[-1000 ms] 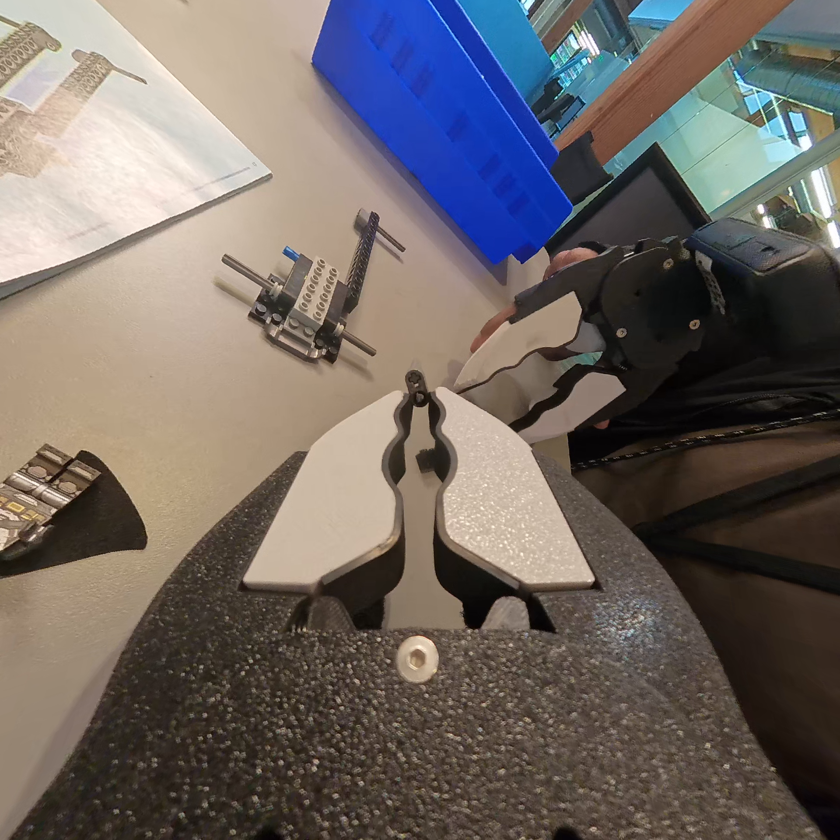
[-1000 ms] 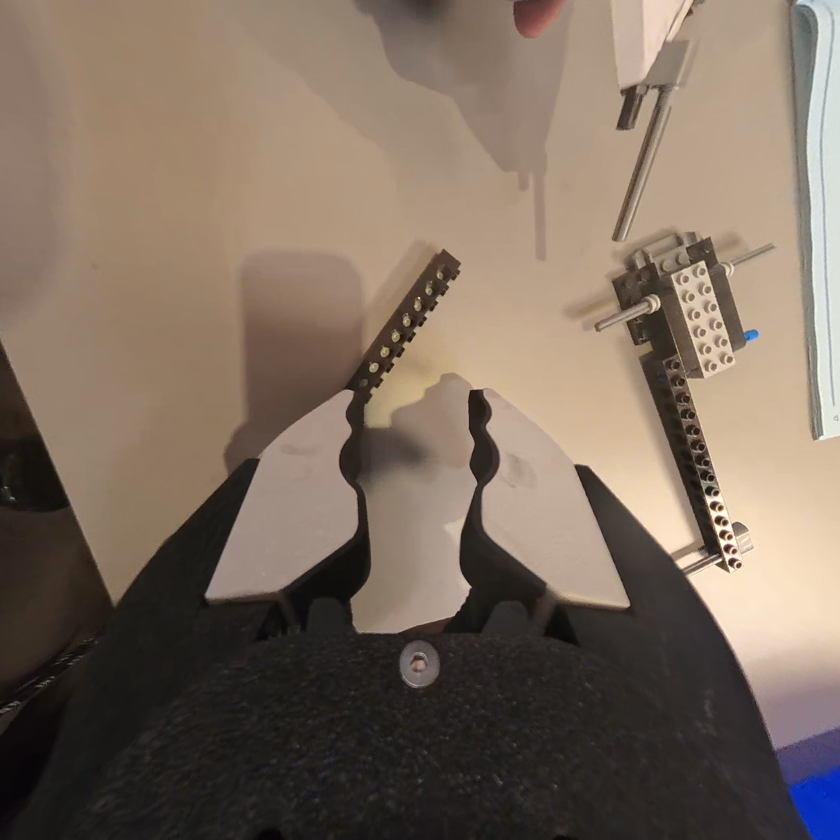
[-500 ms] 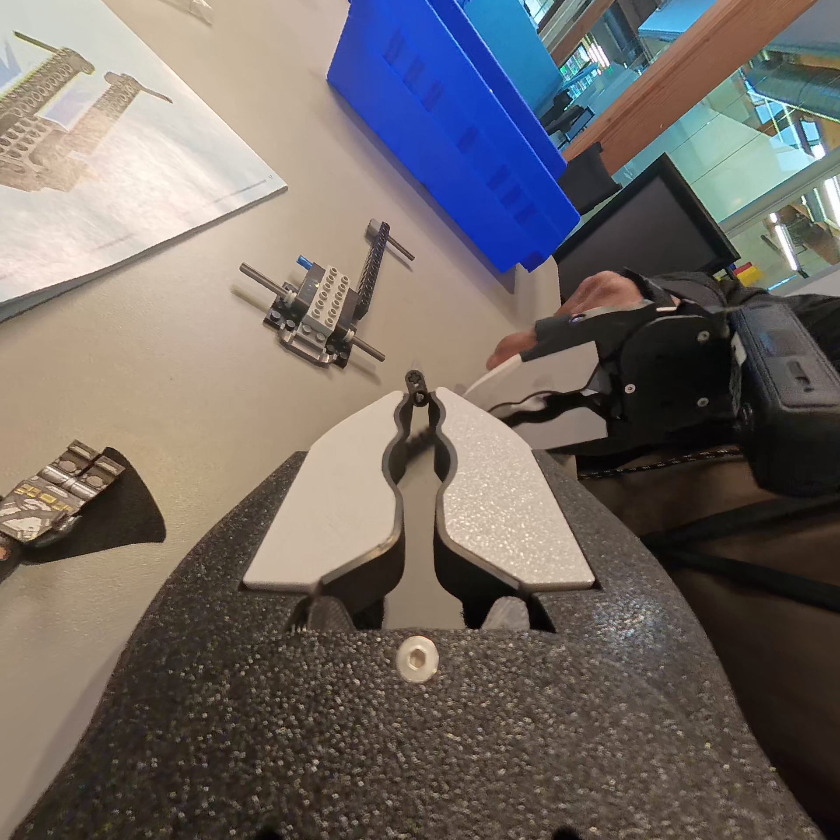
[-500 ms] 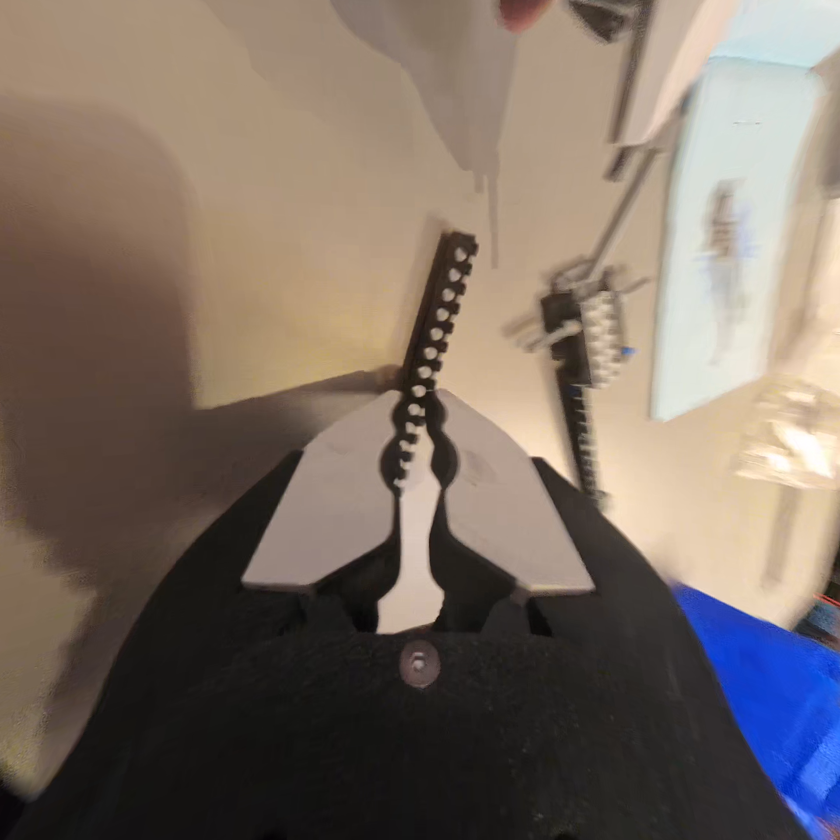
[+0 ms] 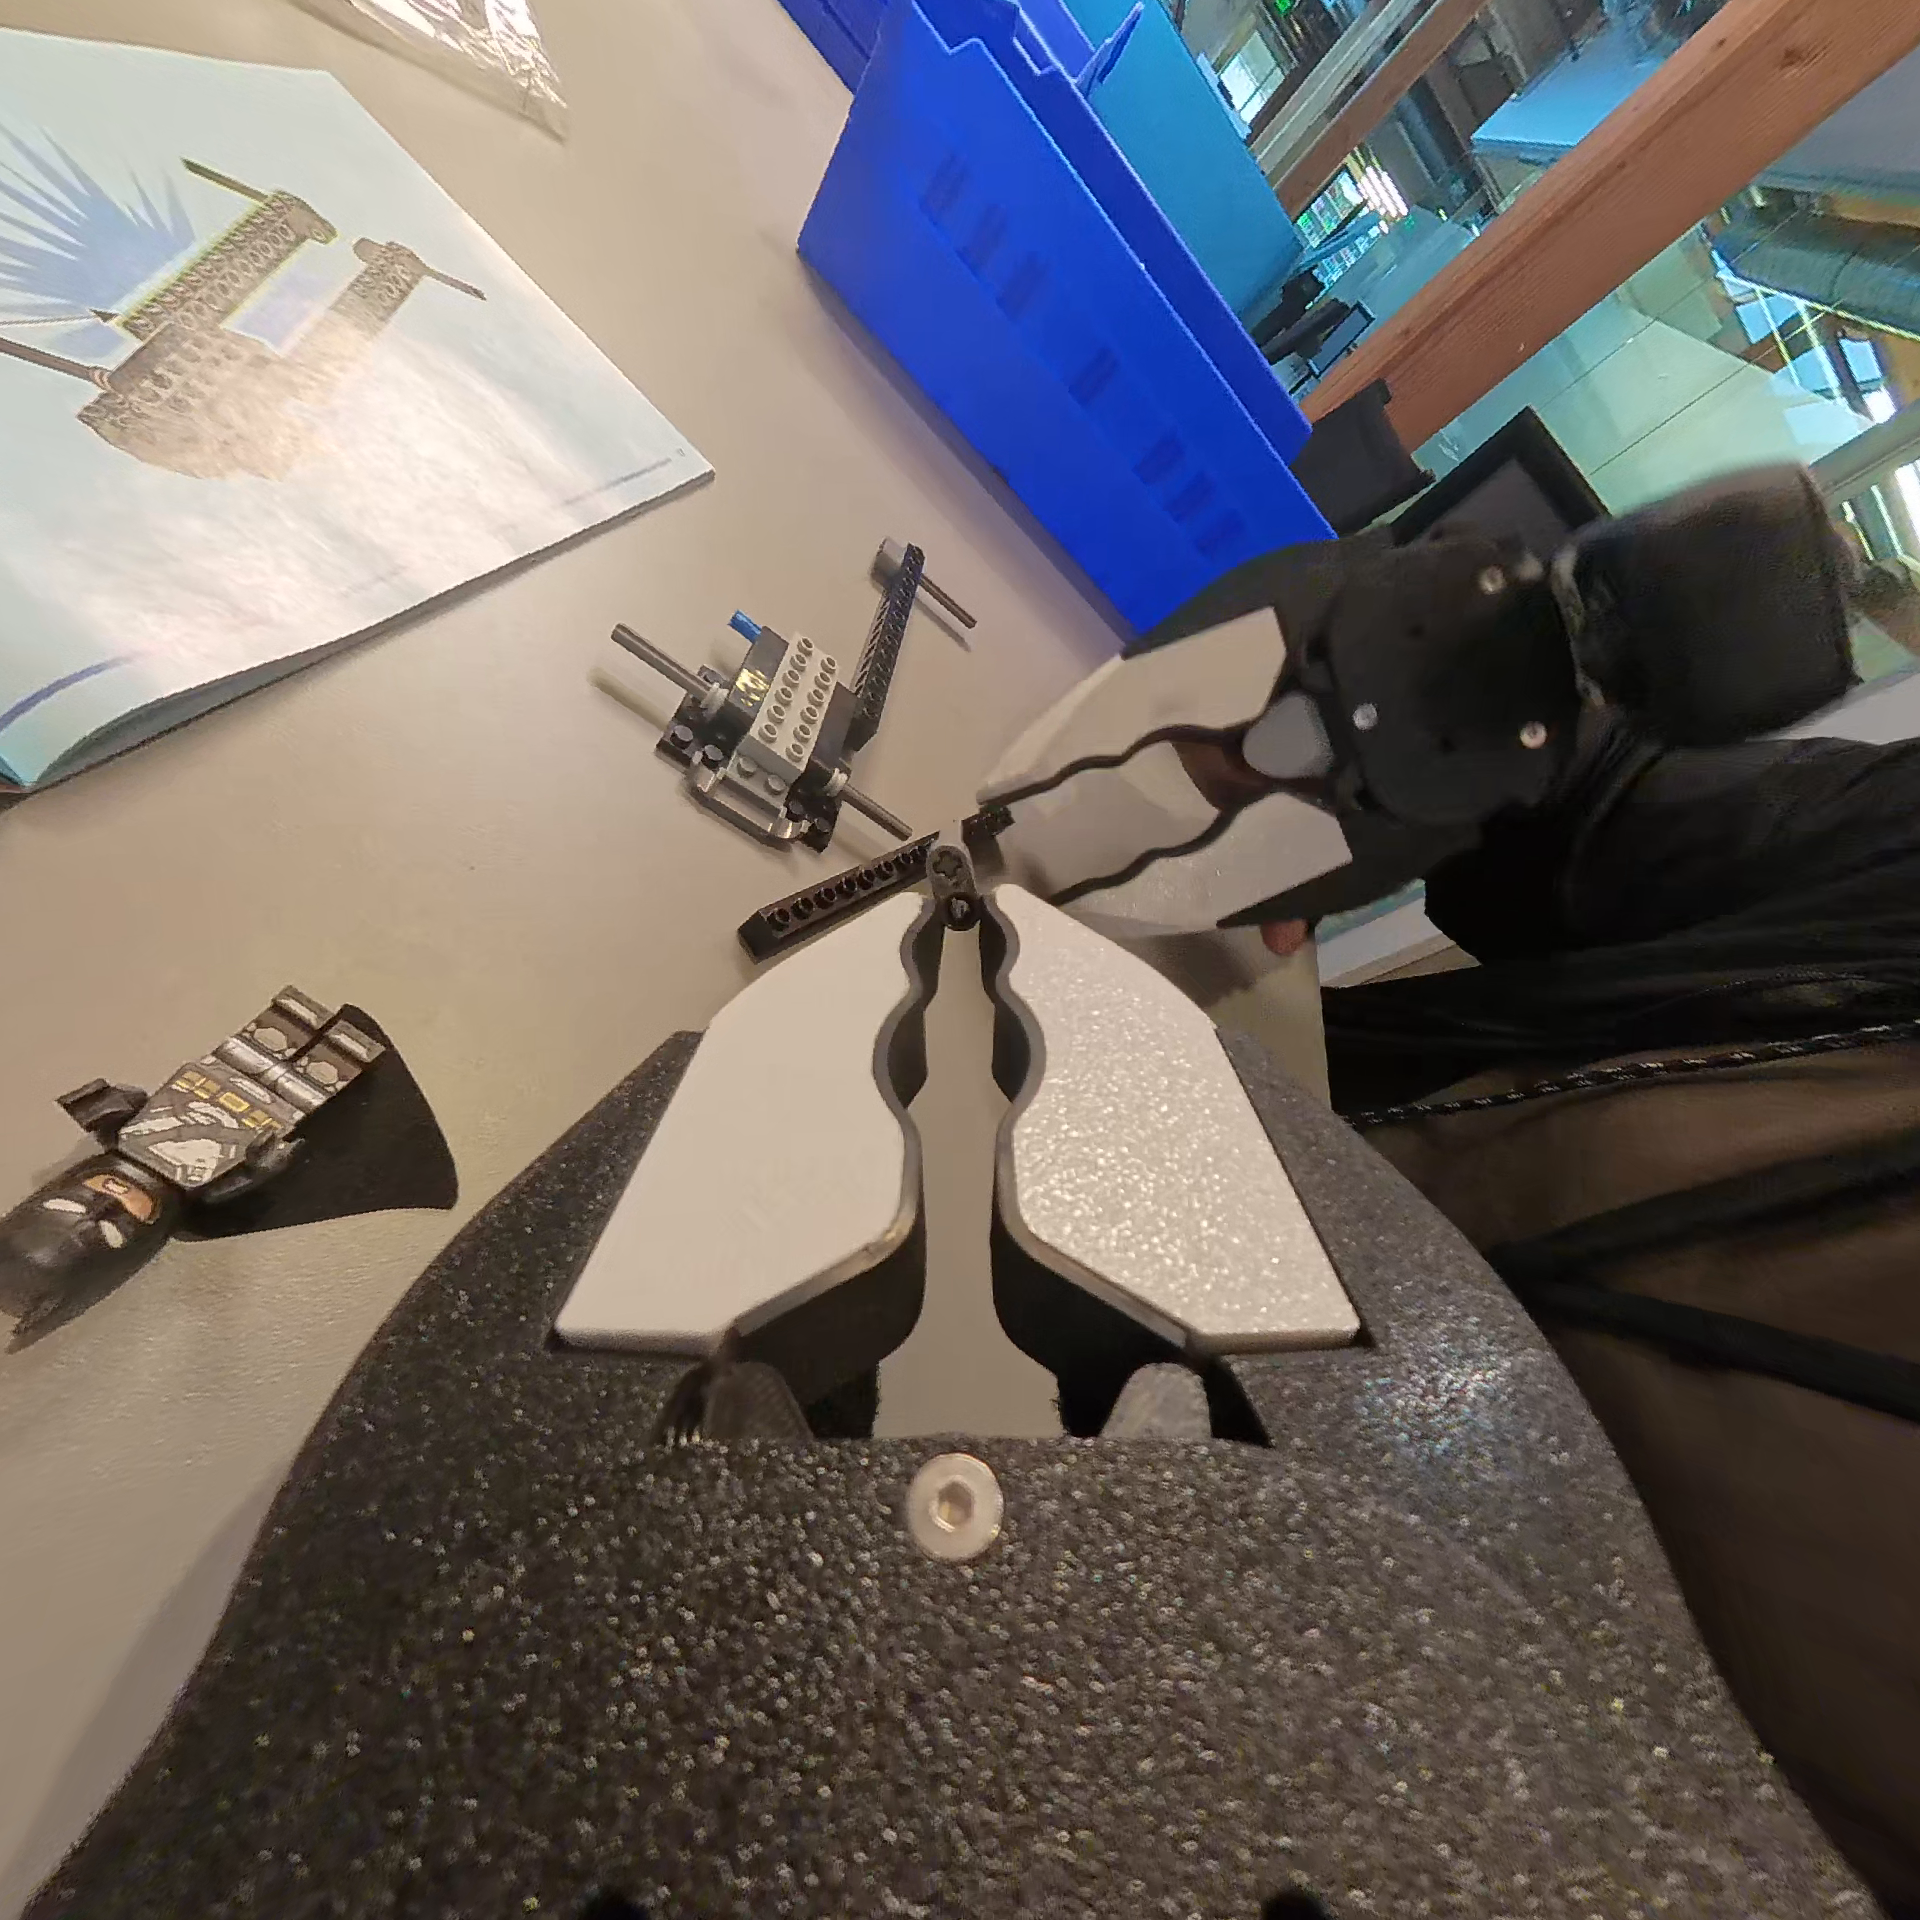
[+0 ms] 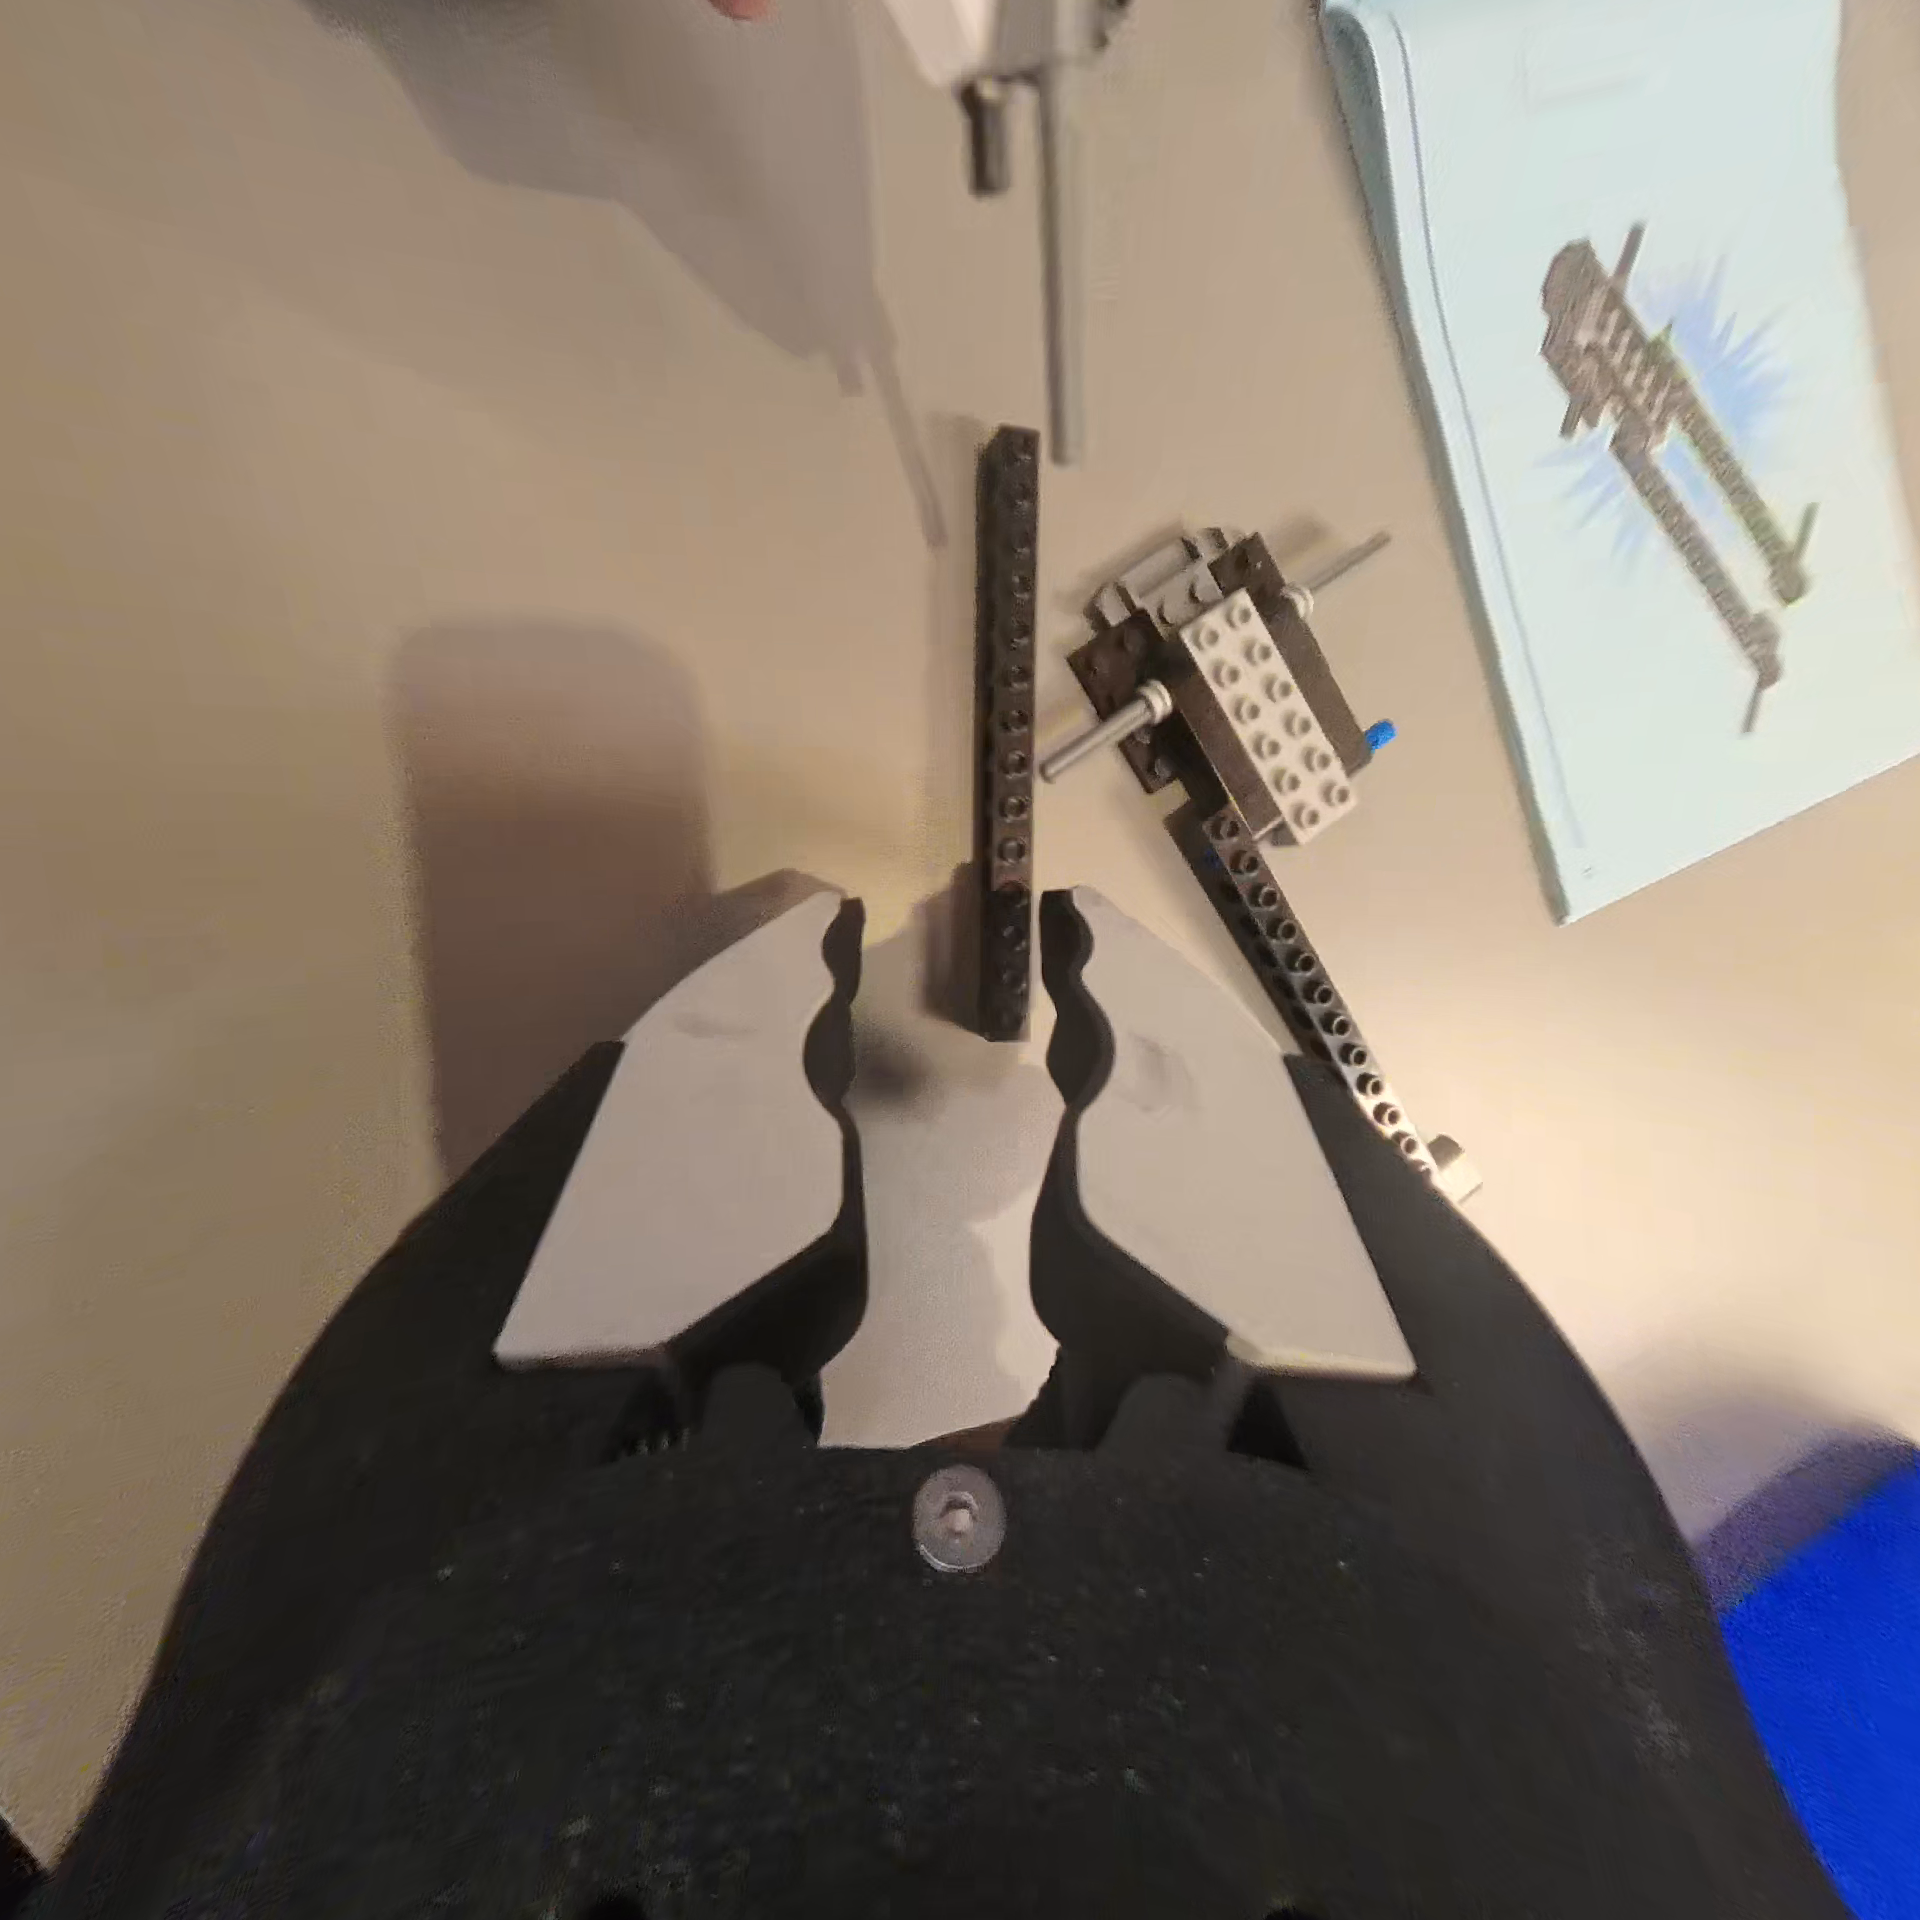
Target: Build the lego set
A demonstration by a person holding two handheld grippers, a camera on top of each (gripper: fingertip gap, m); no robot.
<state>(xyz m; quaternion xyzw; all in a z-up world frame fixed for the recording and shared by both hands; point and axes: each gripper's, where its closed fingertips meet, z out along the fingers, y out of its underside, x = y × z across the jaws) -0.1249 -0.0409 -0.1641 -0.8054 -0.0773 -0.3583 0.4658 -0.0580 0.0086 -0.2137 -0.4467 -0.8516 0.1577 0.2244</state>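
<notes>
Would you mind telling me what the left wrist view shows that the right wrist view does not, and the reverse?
Only the left wrist view shows the minifigure, the blue bin's long side, the monitor and the right gripper from outside. Only the right wrist view shows the grey axle hanging from the left gripper's small connector, and the right gripper's open fingers. Both share the loose black beam, the brick assembly, the booklet and the table.

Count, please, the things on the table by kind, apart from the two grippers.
Loose black holed beam: 1
Brick assembly with axles: 1
Minifigure: 1
Instruction booklet: 1
Blue bin: 1
Clear plastic bag: 1
Total: 6
</notes>
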